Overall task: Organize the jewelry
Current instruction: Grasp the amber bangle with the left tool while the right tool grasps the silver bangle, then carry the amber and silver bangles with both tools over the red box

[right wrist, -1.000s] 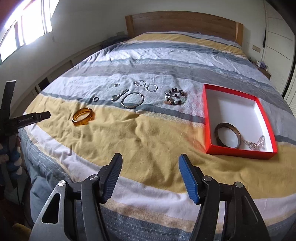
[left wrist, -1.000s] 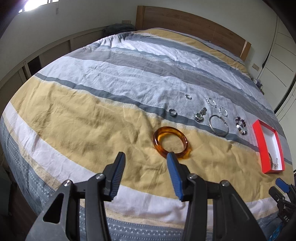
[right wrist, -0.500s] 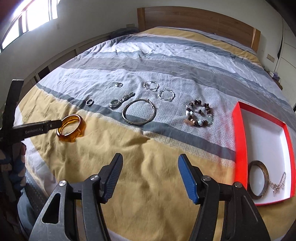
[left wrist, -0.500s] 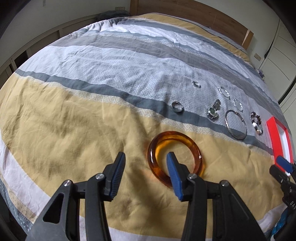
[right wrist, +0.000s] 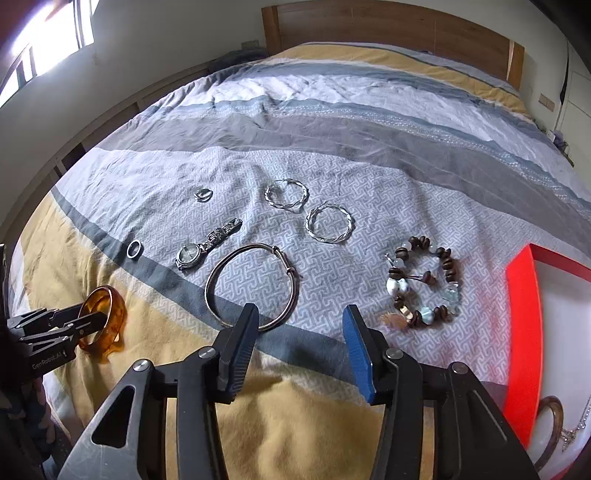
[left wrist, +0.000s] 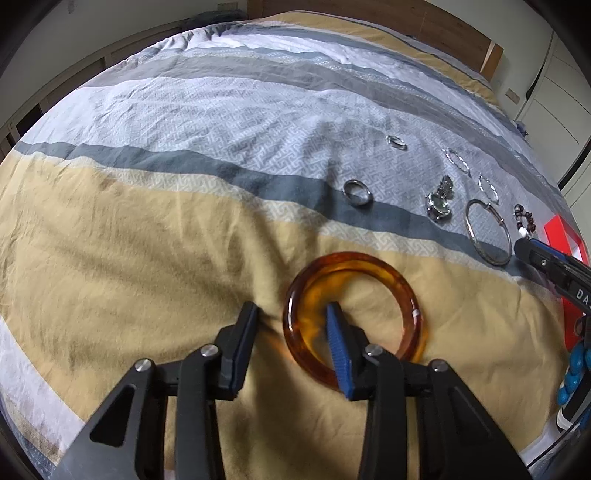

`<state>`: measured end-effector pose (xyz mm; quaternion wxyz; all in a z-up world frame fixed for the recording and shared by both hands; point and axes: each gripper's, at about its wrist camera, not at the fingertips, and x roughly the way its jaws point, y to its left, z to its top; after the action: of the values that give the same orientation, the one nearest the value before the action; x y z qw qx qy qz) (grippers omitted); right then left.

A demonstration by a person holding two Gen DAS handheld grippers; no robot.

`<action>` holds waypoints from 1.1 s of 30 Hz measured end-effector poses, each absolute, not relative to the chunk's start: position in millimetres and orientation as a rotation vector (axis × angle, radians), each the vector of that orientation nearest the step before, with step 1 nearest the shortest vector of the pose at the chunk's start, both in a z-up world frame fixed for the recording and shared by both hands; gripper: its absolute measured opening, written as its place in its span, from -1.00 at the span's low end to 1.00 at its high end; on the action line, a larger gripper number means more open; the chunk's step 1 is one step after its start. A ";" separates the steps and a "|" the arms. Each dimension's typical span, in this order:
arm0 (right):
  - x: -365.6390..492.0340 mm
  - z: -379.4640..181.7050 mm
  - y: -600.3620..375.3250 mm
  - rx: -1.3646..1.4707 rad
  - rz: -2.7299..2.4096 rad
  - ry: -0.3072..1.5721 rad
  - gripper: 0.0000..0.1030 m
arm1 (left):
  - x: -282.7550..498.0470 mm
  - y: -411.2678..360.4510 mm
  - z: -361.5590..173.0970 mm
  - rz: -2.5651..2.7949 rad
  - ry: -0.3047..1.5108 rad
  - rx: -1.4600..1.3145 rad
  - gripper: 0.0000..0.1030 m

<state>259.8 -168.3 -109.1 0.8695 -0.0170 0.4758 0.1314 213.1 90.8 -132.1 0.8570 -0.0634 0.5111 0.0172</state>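
An amber bangle lies on the yellow stripe of the bedspread. My left gripper is open and straddles the bangle's near-left rim, blue finger inside the ring, black finger outside. From the right wrist view the bangle looks tilted up on the left gripper's finger. My right gripper is open and empty, just over the near edge of a thin silver bangle. A beaded bracelet, two twisted hoops, a watch and two rings lie nearby.
A red box with a white inside sits at the right; it holds a dark bangle and a chain. The wooden headboard is at the far end. The bed edge is close below both grippers.
My left gripper has moved forward and down until its fingers straddle the amber bangle's rim. My right gripper has moved left and forward from the red box toward the silver bangle.
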 end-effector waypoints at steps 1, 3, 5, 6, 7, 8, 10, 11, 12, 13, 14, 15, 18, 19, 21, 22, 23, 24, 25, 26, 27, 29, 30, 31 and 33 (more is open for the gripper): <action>263.6 -113.3 -167.3 -0.031 0.278 1.006 -0.13 | 214.4 91.7 -132.7 0.038 1.074 -0.135 -0.49; 269.3 -121.9 -164.9 -0.028 0.283 1.024 -0.18 | 217.6 92.9 -134.2 0.037 1.075 -0.137 -0.58; 272.6 -128.6 -162.3 -0.033 0.286 1.033 -0.19 | 221.1 92.9 -135.3 0.033 1.077 -0.133 -0.64; 273.9 -131.0 -161.1 -0.036 0.288 1.034 -0.19 | 223.2 92.7 -135.9 0.031 1.077 -0.128 -0.67; 275.2 -133.1 -160.2 -0.038 0.290 1.035 -0.19 | 225.1 92.0 -136.4 0.030 1.077 -0.120 -0.69; 276.8 -135.0 -159.2 -0.042 0.292 1.036 -0.19 | 227.0 91.3 -137.0 0.029 1.077 -0.113 -0.70; 279.7 -138.8 -158.5 -0.050 0.296 1.037 -0.19 | 230.6 90.2 -138.2 0.028 1.076 -0.104 -0.74; 280.9 -140.0 -157.8 -0.056 0.297 1.039 -0.20 | 232.2 90.0 -138.4 0.028 1.073 -0.103 -0.75; 282.5 -141.4 -157.0 -0.063 0.299 1.040 -0.21 | 233.9 89.6 -138.5 0.028 1.070 -0.103 -0.77; 283.8 -142.8 -156.5 -0.069 0.302 1.041 -0.22 | 236.0 89.2 -138.5 0.029 1.067 -0.103 -0.78; 285.5 -143.5 -155.8 -0.075 0.304 1.042 -0.25 | 237.6 89.0 -138.3 0.029 1.065 -0.104 -0.78; 287.4 -144.3 -154.6 -0.080 0.306 1.042 -0.31 | 238.8 88.8 -137.7 0.033 1.063 -0.105 -0.78; 290.3 -142.6 -152.4 -0.100 0.311 1.039 -0.66 | 239.5 89.0 -135.8 0.044 1.061 -0.114 -0.79; 290.0 -141.3 -151.9 -0.108 0.311 1.036 -0.75 | 238.8 89.6 -134.7 0.048 1.061 -0.122 -0.79; 288.5 -137.3 -151.2 -0.120 0.307 1.031 -0.89 | 236.0 90.5 -131.2 0.052 1.057 -0.134 -0.80; 286.2 -134.4 -151.5 -0.128 0.303 1.026 -0.91 | 233.6 90.6 -129.3 0.053 1.055 -0.135 -0.80; 283.4 -131.7 -151.2 -0.142 0.300 1.018 -0.92 | 231.7 90.3 -127.7 0.055 1.054 -0.135 -0.81; 279.2 -128.7 -150.0 -0.162 0.298 1.009 -0.92 | 229.6 89.5 -125.9 0.056 1.050 -0.133 -0.81; 275.0 -125.7 -149.3 -0.180 0.297 1.000 -0.92 | 226.6 88.1 -123.9 0.060 1.044 -0.127 -0.81; 270.4 -122.4 -149.2 -0.194 0.295 0.992 -0.92 | 223.6 86.5 -122.1 0.063 1.039 -0.121 -0.81; 265.1 -118.5 -149.9 -0.203 0.292 0.984 -0.92 | 220.6 84.8 -120.7 0.066 1.037 -0.116 -0.81; 254.4 -110.0 -152.5 -0.213 0.286 0.968 -0.92 | 214.1 81.4 -117.8 0.069 1.034 -0.105 -0.82; 249.2 -105.5 -154.2 -0.215 0.283 0.961 -0.92 | 210.8 80.0 -116.3 0.069 1.035 -0.103 -0.82; 243.4 -100.9 -156.2 -0.217 0.280 0.956 -0.92 | 207.3 78.6 -114.4 0.070 1.034 -0.101 -0.82; 231.7 -91.7 -160.0 -0.219 0.273 0.946 -0.93 | 199.5 75.2 -109.3 0.069 1.028 -0.093 -0.82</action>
<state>231.7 -160.0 -91.7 0.8755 -0.1051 0.4531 0.1308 199.5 75.2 -109.3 0.8692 -0.0446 0.4914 0.0331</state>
